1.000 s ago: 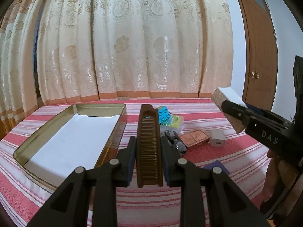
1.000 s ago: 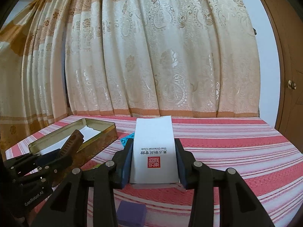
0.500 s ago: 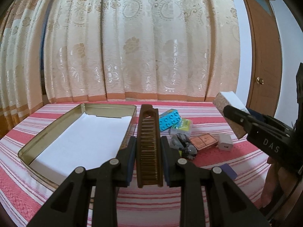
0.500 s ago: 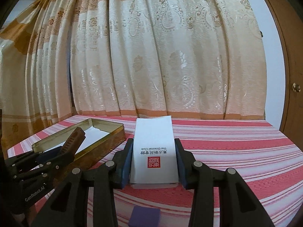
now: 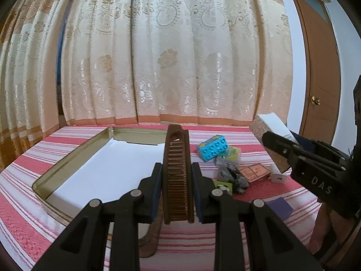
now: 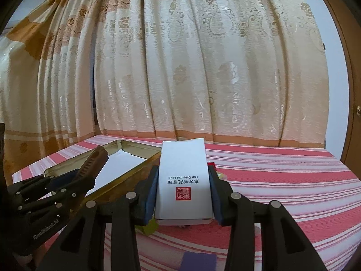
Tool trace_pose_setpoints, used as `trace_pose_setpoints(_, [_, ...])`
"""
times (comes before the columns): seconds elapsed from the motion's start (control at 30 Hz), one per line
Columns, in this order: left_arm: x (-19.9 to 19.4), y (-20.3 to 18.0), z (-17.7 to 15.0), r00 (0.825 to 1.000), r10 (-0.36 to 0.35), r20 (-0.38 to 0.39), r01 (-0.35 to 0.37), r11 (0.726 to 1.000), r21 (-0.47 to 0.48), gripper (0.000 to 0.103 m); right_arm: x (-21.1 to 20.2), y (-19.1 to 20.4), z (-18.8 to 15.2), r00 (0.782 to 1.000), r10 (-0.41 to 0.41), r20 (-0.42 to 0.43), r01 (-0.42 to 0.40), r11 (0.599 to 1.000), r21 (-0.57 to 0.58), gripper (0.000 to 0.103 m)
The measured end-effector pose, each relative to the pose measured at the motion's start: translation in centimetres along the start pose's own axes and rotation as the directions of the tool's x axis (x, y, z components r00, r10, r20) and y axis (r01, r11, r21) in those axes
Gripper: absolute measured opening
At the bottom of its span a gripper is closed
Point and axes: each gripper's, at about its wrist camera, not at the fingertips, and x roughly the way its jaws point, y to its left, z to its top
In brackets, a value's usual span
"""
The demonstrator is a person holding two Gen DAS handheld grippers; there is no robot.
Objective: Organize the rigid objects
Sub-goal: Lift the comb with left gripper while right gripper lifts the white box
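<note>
Left gripper (image 5: 177, 194): your jaws are clamped on a brown comb (image 5: 178, 176), one pad on each flat side.
Comb: it stands on edge between the jaws, its rounded end sticking out past the tips, held above the near right corner of the tin (image 5: 74, 151).
Right gripper (image 6: 183, 194): your jaws grip a white box (image 6: 183, 178) by its two long sides.
White box: printed face up, red seal and lettering reading upside down to you; its far end reaches beyond the jaw tips, and it is carried clear of the table (image 6: 282, 180).
Tin: open, gold-rimmed, lined with white paper, lying on the striped table to the left of both grippers.
Loose pile: a blue toy brick (image 5: 212, 150), a copper-coloured packet (image 5: 255, 172), a small white charger (image 5: 278, 177) and a purple block (image 5: 281, 207) lie on the table between your two grippers.
</note>
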Motion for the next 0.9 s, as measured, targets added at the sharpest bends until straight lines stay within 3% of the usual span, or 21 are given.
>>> trace_pose_setpoints(0.9, [-0.4, 4.3, 0.0, 0.998, 0.069, 0.013, -0.069, 0.996, -0.050, 0.024, 1.8, 4.9, 0.3, 0.997, 0.080, -0.004, -0.080, 0.996, -0.047, 0.044])
